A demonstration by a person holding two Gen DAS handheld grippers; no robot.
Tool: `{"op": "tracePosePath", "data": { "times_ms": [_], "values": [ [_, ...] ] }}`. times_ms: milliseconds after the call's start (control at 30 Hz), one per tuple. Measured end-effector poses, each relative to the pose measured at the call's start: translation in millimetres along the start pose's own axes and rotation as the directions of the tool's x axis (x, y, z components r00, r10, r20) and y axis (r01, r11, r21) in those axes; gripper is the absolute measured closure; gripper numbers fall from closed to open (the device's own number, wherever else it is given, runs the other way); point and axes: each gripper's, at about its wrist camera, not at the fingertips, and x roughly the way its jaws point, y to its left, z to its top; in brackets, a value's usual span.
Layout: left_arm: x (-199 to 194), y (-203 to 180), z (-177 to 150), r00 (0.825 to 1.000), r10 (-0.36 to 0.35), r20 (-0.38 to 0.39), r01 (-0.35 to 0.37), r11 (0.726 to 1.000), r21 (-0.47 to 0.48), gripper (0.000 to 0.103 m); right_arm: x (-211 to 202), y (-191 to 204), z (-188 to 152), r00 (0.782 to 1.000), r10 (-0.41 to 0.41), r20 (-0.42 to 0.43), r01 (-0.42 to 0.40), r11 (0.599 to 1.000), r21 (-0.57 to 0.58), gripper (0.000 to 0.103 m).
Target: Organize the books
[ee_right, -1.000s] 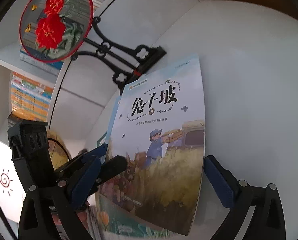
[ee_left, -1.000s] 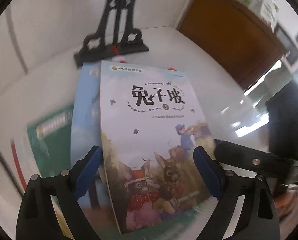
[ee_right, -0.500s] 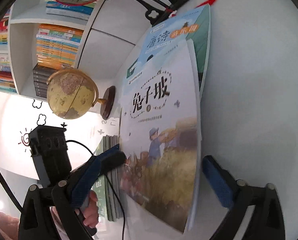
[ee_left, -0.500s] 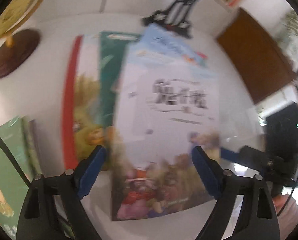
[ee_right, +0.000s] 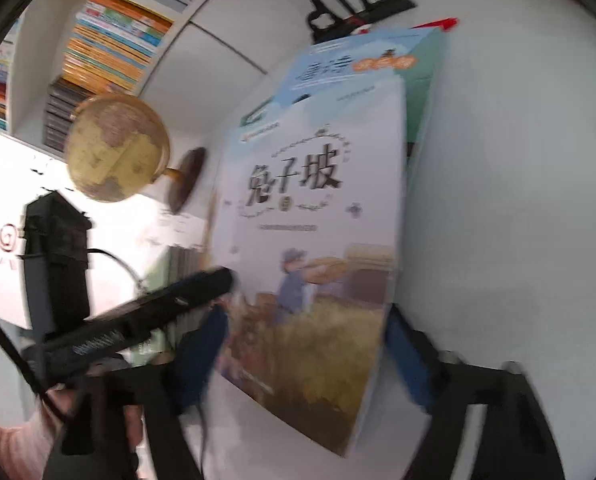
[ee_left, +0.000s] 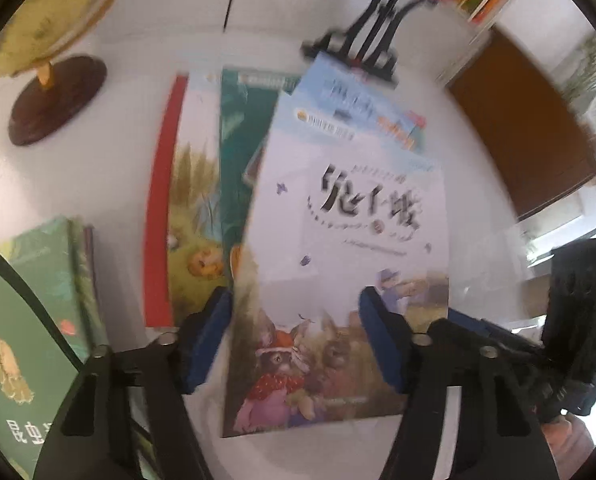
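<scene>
so the rabbit book (ee_left: pixel 338 264) lies face up atop a fanned heap of books (ee_left: pixel 201 184) on the white table (ee_left: pixel 109 184), its pale cover showing black title characters, rabbits in clothes and a golden field. the left gripper (ee_left: pixel 298 336) has been closing, blue pads astride the book's lower left part; actual contact i cannot tell through the blur. the right gripper (ee_right: pixel 306 360) has been closing too, half open, straddling the book's near edge.
</scene>
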Motion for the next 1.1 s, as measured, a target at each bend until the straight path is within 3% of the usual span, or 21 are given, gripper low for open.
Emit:
{"op": "tracePosePath", "data": {
  "times_ms": [33, 100, 300, 400, 633, 767, 867, 1100],
  "values": [
    [-8.5, 3.1, 0.1, 0.999, -0.049, 0.02, 0.049, 0.999, -0.007, 0.058, -10.3, -1.6, -3.1, 0.999, 0.029, 0.034, -0.029, 1.0, -0.008, 0.072],
    [-17.8, 9.2, -0.1, 0.993, -0.116, 0.019, 0.116, 0.993, -0.03, 0.066, -24.4, -6.8, -4.2, 0.993, 0.098, 0.065, -0.099, 0.995, 0.012, 0.094],
    [-23.0, 2.3, -7.2, 0.977, -0.213, 0.019, 0.213, 0.977, -0.027, 0.067, -38.6, 21.6, -1.5, 0.997, 0.032, 0.072, -0.024, 0.993, -0.113, 0.094],
    [-18.5, -14.8, -7.8, 0.981, -0.193, 0.024, 0.192, 0.981, 0.038, 0.067, -35.7, 29.6, -0.6, 0.998, -0.033, 0.062, 0.042, 0.988, -0.148, 0.094],
    [-26.7, -31.9, -6.8, 0.982, -0.184, 0.04, 0.181, 0.98, 0.08, 0.072, -44.3, 30.4, 1.8, 0.994, -0.067, 0.087, 0.08, 0.985, -0.15, 0.094],
    [-43.9, -35.8, -2.1, 0.978, -0.197, 0.073, 0.19, 0.977, 0.092, 0.072, -54.8, 38.5, 6.2, 0.993, -0.062, 0.102, 0.078, 0.983, -0.169, 0.094],
    [-58.1, -34.0, -0.4, 0.979, -0.175, 0.103, 0.166, 0.982, 0.094, 0.072, -59.1, 45.3, 12.4, 0.994, -0.015, 0.105, 0.031, 0.987, -0.156, 0.094],
    [-104.2, -4.3, -0.8, 0.973, -0.133, 0.191, 0.129, 0.991, 0.032, 0.072, -54.7, 91.9, 26.7, 0.997, 0.036, 0.069, -0.017, 0.967, -0.255, 0.093]
  ]
}}
